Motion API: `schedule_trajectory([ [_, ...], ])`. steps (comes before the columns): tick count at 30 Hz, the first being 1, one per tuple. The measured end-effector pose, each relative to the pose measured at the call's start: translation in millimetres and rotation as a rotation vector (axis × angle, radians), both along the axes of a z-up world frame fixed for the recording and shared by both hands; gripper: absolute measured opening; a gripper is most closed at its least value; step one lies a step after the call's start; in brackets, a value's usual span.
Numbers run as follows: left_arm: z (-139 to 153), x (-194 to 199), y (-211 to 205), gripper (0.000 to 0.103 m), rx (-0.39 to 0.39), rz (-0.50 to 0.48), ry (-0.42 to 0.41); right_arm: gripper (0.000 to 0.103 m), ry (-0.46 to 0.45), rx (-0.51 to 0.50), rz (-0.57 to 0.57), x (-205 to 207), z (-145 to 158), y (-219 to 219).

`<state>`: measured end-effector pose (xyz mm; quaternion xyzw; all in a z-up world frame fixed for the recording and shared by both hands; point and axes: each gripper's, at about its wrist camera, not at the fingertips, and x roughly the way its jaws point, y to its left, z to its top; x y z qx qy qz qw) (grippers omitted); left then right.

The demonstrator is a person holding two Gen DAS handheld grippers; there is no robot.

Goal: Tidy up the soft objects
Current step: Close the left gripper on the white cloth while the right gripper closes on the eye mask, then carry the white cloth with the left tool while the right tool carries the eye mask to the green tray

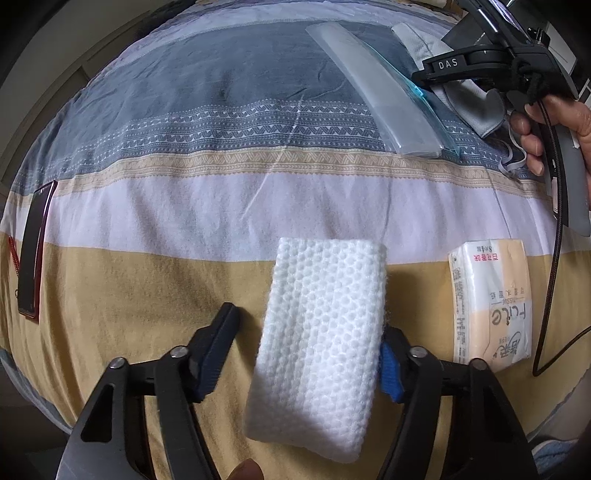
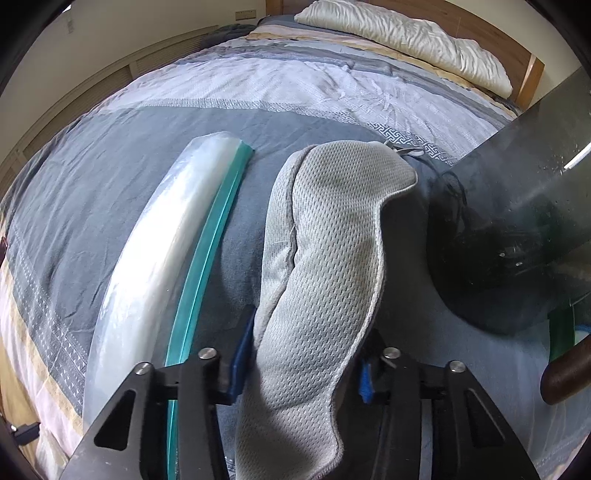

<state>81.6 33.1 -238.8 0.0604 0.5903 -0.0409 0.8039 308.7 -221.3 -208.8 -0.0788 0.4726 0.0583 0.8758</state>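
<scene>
On a striped bedspread (image 1: 184,221), the left gripper (image 1: 303,354) straddles a folded white textured cloth (image 1: 317,332); its right pad touches the cloth, the left pad stands clear, so nothing is clenched; a tissue packet (image 1: 491,302) lies just beside; the right gripper (image 2: 299,369) clamps a grey mesh eye mask (image 2: 325,258), lying beside a clear zip bag (image 2: 155,277); a pillow (image 2: 406,33) rests far behind.

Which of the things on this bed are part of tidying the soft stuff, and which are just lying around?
Part of the job:
white textured cloth
grey mesh mask
tissue pack
clear zip bag

Just lying about:
dark phone
pillow
</scene>
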Motion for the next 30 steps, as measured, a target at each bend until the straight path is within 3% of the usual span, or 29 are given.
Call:
schedule_trajectory([
  [5, 8.7, 0.1, 3.8, 0.022, 0.017, -0.008, -0.007, 0.021, 0.001, 0.000, 0.005, -0.1, 2.1, -0.5],
  [8, 11.7, 0.3, 3.3, 0.015, 0.029, -0.020, -0.004, 0.017, 0.001, -0.013, 0.016, 0.1, 2.0, 1.7],
  [20, 23.7, -7.4, -13.0, 0.010, 0.047, -0.016, -0.023, 0.012, -0.032, -0.050, 0.030, -7.2, 6.3, 5.8],
  [30, 54.4, -11.2, 0.4, 0.009, 0.028, 0.060, -0.070, 0.011, -0.081, 0.043, 0.068, -35.6, 29.7, -14.4],
])
